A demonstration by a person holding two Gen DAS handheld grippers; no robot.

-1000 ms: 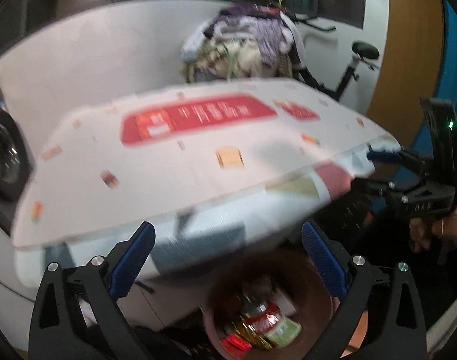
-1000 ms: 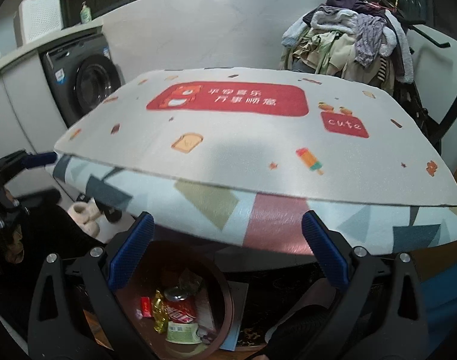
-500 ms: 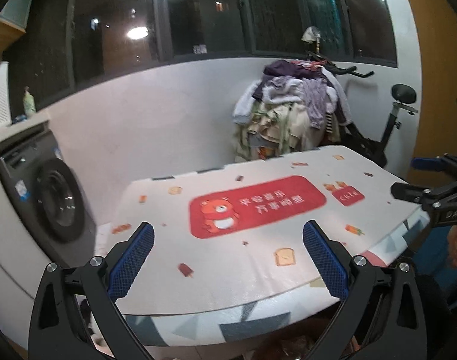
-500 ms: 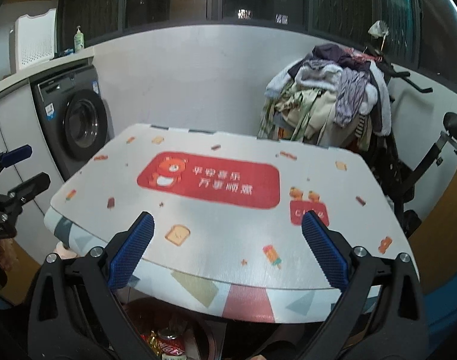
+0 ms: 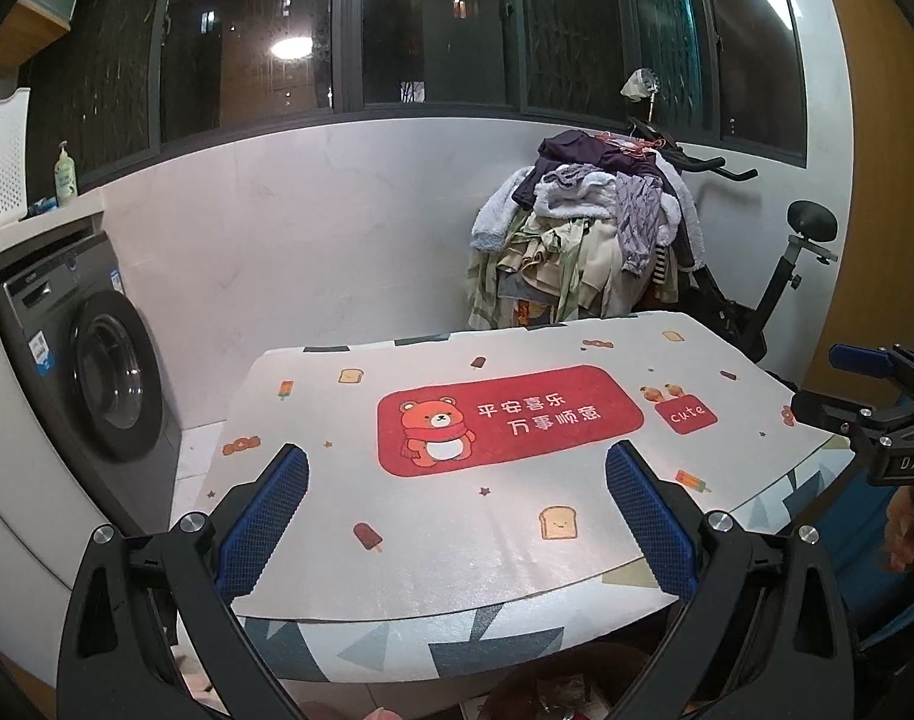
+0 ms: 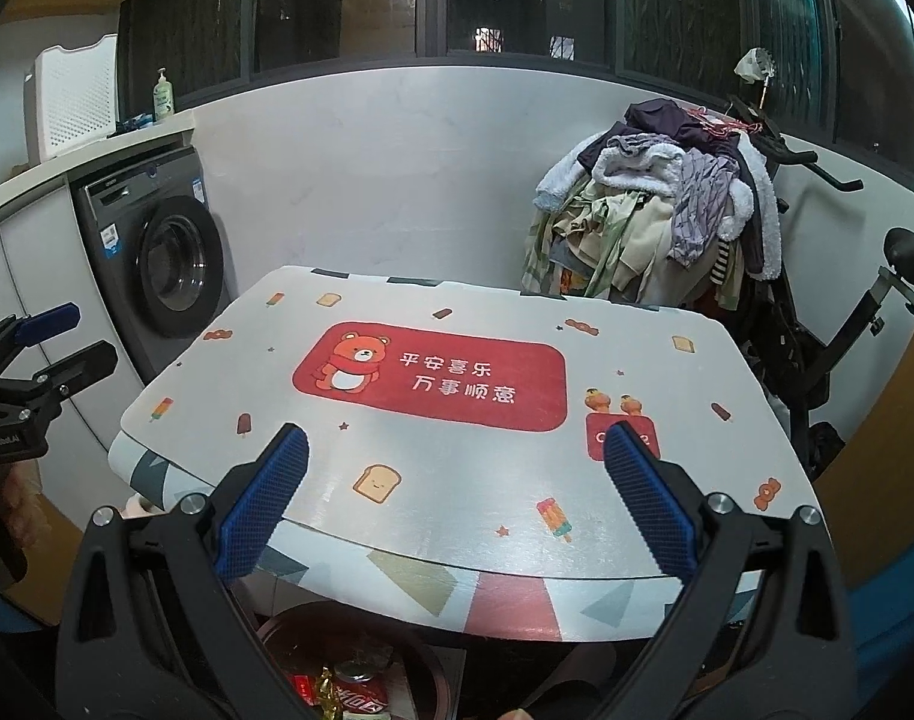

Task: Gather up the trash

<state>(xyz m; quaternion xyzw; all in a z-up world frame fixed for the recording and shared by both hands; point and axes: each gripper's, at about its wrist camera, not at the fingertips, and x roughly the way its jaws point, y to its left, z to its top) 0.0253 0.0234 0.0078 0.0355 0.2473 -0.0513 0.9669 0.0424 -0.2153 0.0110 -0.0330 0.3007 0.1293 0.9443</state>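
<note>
A round brown bin (image 6: 432,669) sits on the floor under the table's near edge, holding a red can (image 6: 357,690) and wrappers; in the left wrist view only its rim (image 5: 517,681) shows. The table (image 5: 457,534) carries a white mat with a red bear panel (image 5: 505,420) and no loose trash. My left gripper (image 5: 457,516) hovers open above the near table edge, nothing between its blue pads. My right gripper (image 6: 453,498) is likewise open and empty over the table (image 6: 444,438). Each gripper shows at the edge of the other's view.
A grey washing machine (image 6: 168,264) stands at the left under a counter. A heap of clothes (image 6: 655,222) lies on an exercise bike (image 6: 841,324) behind the table's far right. A wall with dark windows runs behind. A person's hand (image 5: 910,531) holds the right gripper.
Both grippers have risen from below the table's edge, where they looked down at the bin, to above the tabletop. Both stayed open and empty.
</note>
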